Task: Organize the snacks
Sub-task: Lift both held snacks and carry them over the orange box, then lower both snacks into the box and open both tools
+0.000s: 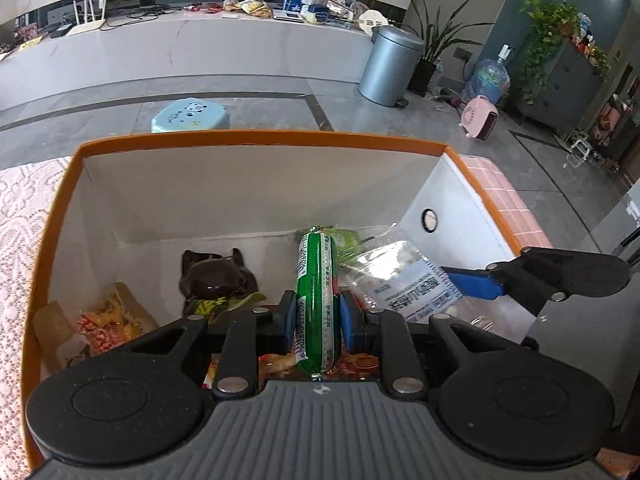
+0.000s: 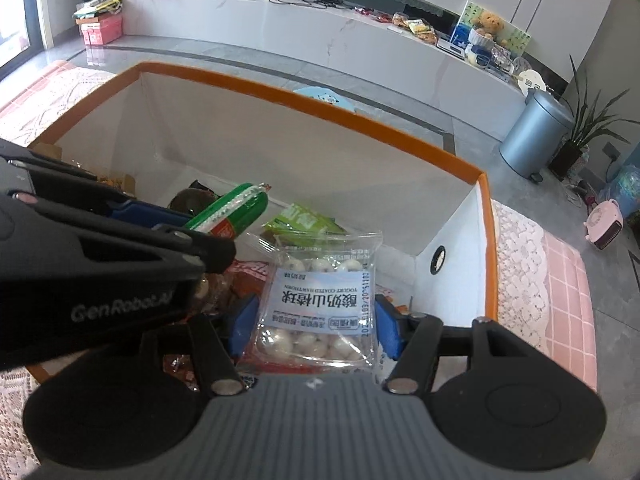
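My left gripper (image 1: pixel 318 322) is shut on a green sausage stick (image 1: pixel 316 300), held inside the orange-rimmed white box (image 1: pixel 256 138). The sausage also shows in the right wrist view (image 2: pixel 232 210), gripped by the left gripper (image 2: pixel 200 224). My right gripper (image 2: pixel 316 320) is shut on a clear bag of white yogurt hawthorn balls (image 2: pixel 320 300), also held inside the box (image 2: pixel 360 116). That bag shows in the left wrist view (image 1: pixel 404 280), with the right gripper's blue pad (image 1: pixel 476 282) beside it.
Inside the box lie a dark brown packet (image 1: pixel 216 276), a yellow-red snack bag (image 1: pixel 108 320), a green packet (image 2: pixel 304 220) and red packets underneath. The box stands on a lace cloth over a pink tiled table (image 2: pixel 560 280). A blue stool (image 1: pixel 192 114) stands behind.
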{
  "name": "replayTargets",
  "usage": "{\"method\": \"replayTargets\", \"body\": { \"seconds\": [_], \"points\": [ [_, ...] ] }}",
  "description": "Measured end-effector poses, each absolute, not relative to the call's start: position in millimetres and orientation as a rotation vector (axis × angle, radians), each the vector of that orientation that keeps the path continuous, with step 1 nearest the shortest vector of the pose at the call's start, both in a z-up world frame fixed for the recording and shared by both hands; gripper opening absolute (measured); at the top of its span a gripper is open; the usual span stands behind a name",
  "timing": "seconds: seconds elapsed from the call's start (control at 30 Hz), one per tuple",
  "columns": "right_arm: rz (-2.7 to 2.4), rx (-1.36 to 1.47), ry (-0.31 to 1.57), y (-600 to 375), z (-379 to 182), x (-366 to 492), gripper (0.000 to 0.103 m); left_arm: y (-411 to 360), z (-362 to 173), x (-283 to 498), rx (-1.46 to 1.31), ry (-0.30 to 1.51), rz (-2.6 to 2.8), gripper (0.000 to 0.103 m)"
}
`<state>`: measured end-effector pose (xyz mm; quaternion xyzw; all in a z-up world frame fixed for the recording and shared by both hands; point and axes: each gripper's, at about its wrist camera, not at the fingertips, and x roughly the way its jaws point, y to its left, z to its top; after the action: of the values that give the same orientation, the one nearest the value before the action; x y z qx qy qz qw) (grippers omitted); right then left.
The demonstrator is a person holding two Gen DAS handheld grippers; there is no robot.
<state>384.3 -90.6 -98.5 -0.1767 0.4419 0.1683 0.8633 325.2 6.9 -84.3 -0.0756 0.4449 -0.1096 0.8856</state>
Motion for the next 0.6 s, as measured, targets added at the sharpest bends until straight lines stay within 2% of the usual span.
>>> {"method": "replayTargets", "body": {
  "seconds": [0.13, 0.37, 0.53, 0.57, 0.6],
  "points": [
    [0.368, -0.380, 0.930, -90, -95, 381, 0.061, 1, -83, 326, -0.139, 0.920, -0.242, 0.024],
    [0.354, -0.438, 0.901, -95, -87, 370, 0.070, -5, -94, 330, -0.130, 0.965, -0.247, 0.024],
    [0.344, -0.460, 0.902, -97, -87, 365, 0.072, -7, -95, 326, -0.119, 0.977, -0.240, 0.025],
    [0.340, -0.459, 0.899, -99, -86, 363, 0.073, -7, -93, 324, -0.112, 0.975, -0.237, 0.026],
    [0.336, -0.456, 0.899, -99, -85, 362, 0.074, -8, -91, 323, -0.105, 0.971, -0.235, 0.032]
  ]
}}
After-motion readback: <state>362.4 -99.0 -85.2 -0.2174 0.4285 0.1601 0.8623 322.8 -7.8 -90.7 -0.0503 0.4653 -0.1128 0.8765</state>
